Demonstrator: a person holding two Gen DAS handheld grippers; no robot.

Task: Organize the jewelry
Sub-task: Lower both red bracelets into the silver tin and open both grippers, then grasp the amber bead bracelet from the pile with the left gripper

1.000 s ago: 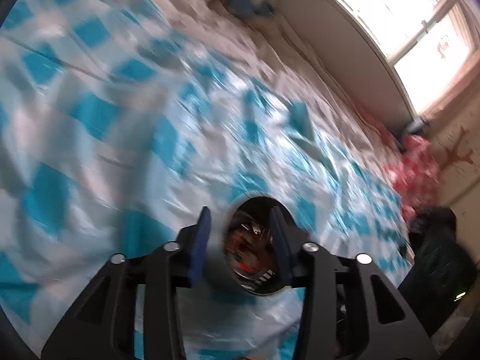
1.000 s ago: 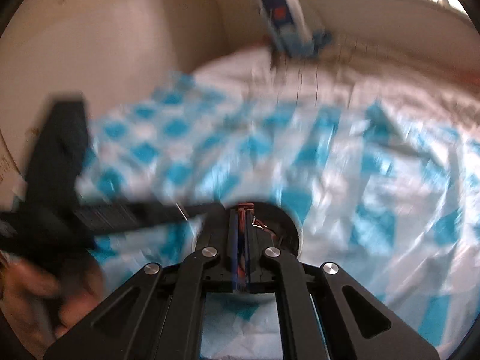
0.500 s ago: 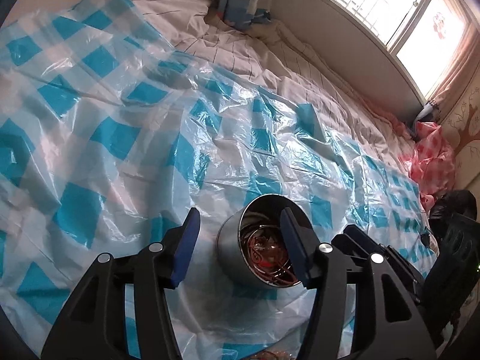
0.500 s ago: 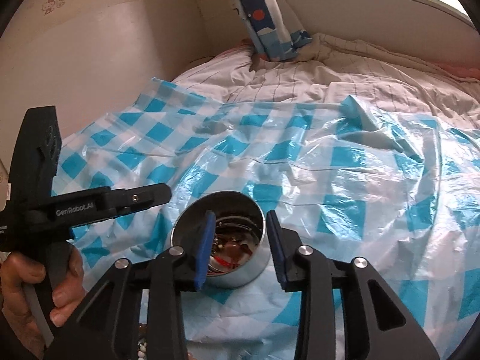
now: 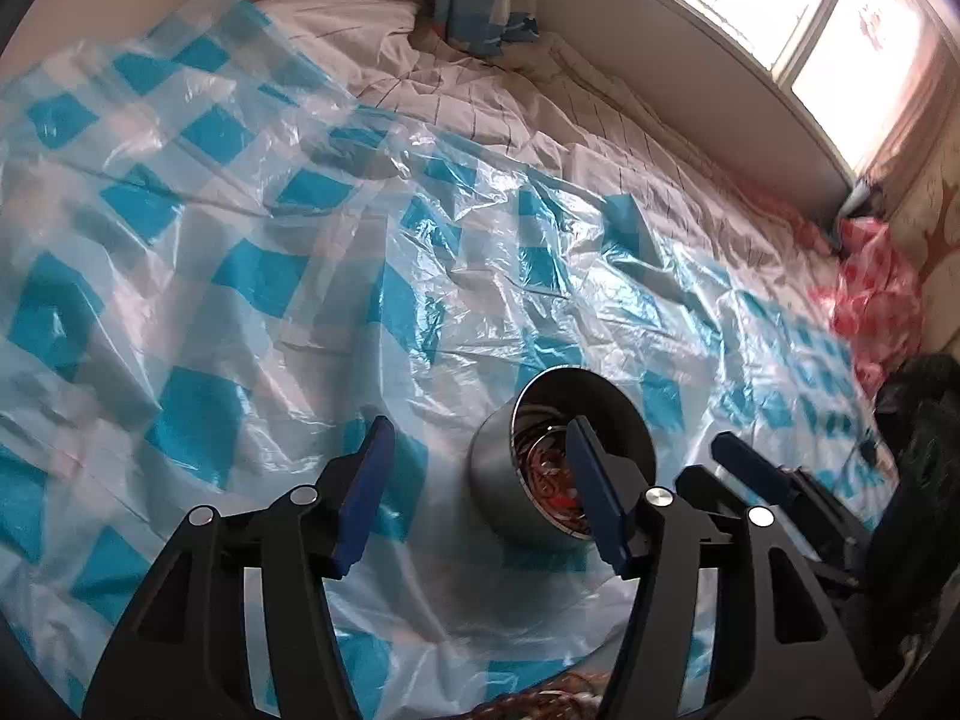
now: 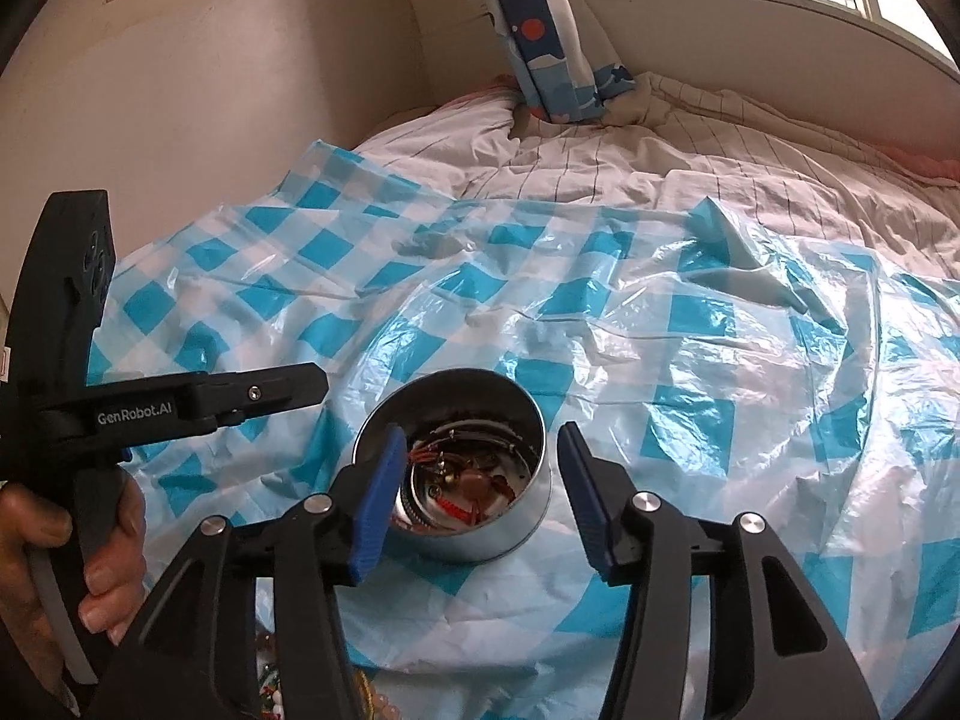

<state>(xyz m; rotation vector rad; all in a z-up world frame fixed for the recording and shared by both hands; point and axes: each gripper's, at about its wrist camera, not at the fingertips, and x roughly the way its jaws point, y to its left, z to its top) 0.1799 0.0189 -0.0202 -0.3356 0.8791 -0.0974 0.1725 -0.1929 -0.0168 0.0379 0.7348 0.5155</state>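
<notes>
Fingers first: the left gripper point(image 5: 474, 492) has its blue pads point(image 5: 363, 489) spread and still widening, w/ nothing pinched. Between them there's only the checked plastic sheet point(image 5: 252, 276); the right-hand pad overlaps the mouth of the tin point(image 5: 501, 474) in the wrist view, but whether it touches the rim, can't tell. From the other side the same gripper shows as a black bar marked GenRobot.AI, held in a hand point(image 6: 57, 564) at the left edge of the sheet.

Next over, the tin point(image 6: 462, 534) is a round, shiny metal one with no lid on, sitting on the sheet near its front edge, roughly mid-width. Inside is the jewelry point(image 6: 462, 480): a tangle of reddish beads, thin chains and ring shapes. More beads point(image 6: 270, 684) lie on the sheet at the very front, only partly seen.

The right gripper point(image 6: 477, 498) hangs over the tin, pads apart and opening, one each side of the rim, gripping nothing.

Beyond the sheet: striped bedding point(image 6: 690, 180), a blue patterned curtain point(image 6: 540, 30) at the far wall, and a window point(image 5: 840, 18) on the right.
</notes>
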